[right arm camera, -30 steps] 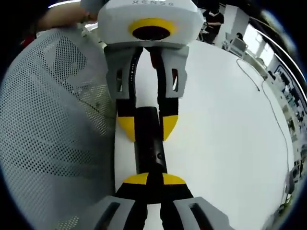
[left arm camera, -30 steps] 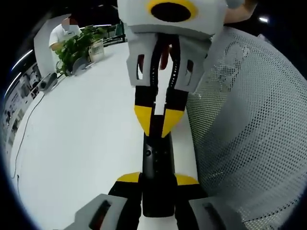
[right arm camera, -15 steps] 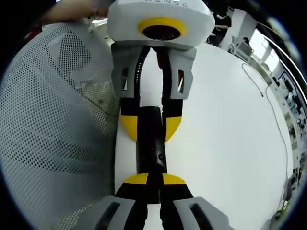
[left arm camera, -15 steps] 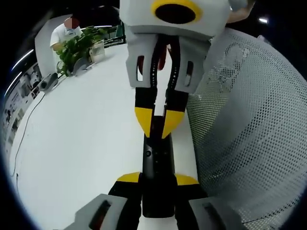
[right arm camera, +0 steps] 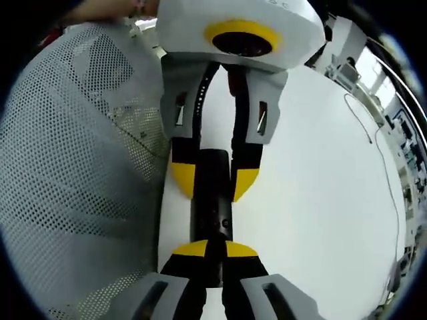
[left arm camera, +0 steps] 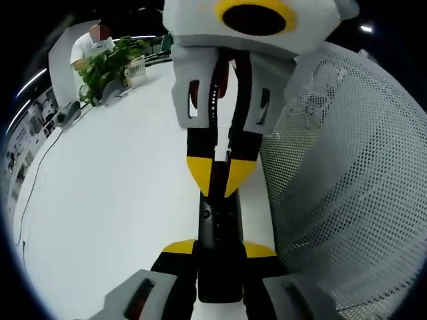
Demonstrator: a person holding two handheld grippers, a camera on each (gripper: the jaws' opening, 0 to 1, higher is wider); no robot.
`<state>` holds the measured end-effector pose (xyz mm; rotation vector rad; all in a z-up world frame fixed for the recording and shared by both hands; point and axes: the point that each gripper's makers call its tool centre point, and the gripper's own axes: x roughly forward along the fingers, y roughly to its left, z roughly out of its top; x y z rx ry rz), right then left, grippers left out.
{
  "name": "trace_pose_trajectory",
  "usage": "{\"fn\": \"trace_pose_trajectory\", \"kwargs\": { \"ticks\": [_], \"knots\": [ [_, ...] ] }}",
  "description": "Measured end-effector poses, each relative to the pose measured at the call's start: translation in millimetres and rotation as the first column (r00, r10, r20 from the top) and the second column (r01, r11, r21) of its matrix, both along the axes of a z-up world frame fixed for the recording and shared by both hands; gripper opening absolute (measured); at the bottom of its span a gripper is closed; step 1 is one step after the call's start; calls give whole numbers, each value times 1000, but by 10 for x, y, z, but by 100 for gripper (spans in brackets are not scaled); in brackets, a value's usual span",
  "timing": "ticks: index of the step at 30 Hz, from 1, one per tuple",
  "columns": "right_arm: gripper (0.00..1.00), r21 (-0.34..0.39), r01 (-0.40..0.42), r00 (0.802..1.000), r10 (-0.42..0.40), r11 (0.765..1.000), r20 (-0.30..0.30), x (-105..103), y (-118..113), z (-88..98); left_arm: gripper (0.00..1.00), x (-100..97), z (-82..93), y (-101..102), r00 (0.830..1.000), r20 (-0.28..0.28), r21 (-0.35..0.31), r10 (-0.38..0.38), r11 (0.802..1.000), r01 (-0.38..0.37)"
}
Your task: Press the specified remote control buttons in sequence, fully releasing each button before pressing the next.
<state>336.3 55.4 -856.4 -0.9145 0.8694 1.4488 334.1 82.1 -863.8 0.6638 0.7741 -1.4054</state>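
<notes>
A broad, smooth white table spreads under both views, matte and bare around the grippers. Along its edge rises a large curved panel of pale grey perforated mesh, dotted with regular small holes; in the right gripper view the same mesh bulges on the other side. The left gripper, with grey plastic arms and black jaws capped in yellow, is clenched on one end of a slim black remote control, a long, narrow bar with a small round button on its top face. The remote lies held above the table, just beside the mesh edge, pointing away along the jaws. The right gripper comes down from above in the left gripper view, its white housing, grey slotted arms and yellow pads drawn close together, tips meeting at the far end of the remote's top face. In the right gripper view the remote control lies between the left gripper's yellow pads at its far end, and the right gripper's own jaws are closed together over its near end. Far across the table stands a leafy green potted plant with a person in white behind it, and a thin dark cable trails over the white surface.
</notes>
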Motion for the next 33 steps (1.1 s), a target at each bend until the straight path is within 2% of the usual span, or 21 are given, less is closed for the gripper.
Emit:
{"fn": "trace_pose_trajectory", "kwargs": {
  "ticks": [4, 9, 12, 17, 22, 29, 33],
  "knots": [
    [4, -3, -17, 1000, 17, 1000, 17, 4, -4, 1, 24, 0, 1, 0, 1000, -2, -3, 3, 1000, -3],
    [3, 26, 42, 999, -43, 999, 27, 9, 16, 11, 24, -2, 1, 0, 1000, -3, -6, 6, 1000, -6],
    [3, 24, 44, 999, -45, 999, 29, 6, 30, 4, 24, -4, 2, -1, 1000, -3, -6, 6, 1000, -6],
    [2, -16, 0, 998, 1, 1000, 60, -13, 30, -3, 24, -4, 1, -2, 1000, -2, -3, 3, 1000, -3],
    [2, -50, 6, 999, -4, 999, 52, 6, 34, -26, 24, -4, 0, -3, 1000, -1, -3, 3, 1000, -3],
    [3, -48, 20, 998, -17, 999, 53, -1, 17, -13, 24, -7, 1, -6, 1000, 0, -4, 4, 1000, -4],
    [2, -6, 51, 997, -51, 999, 54, -4, 8, 5, 24, -7, 1, -4, 1000, 2, -3, 2, 1000, -2]
  ]
}}
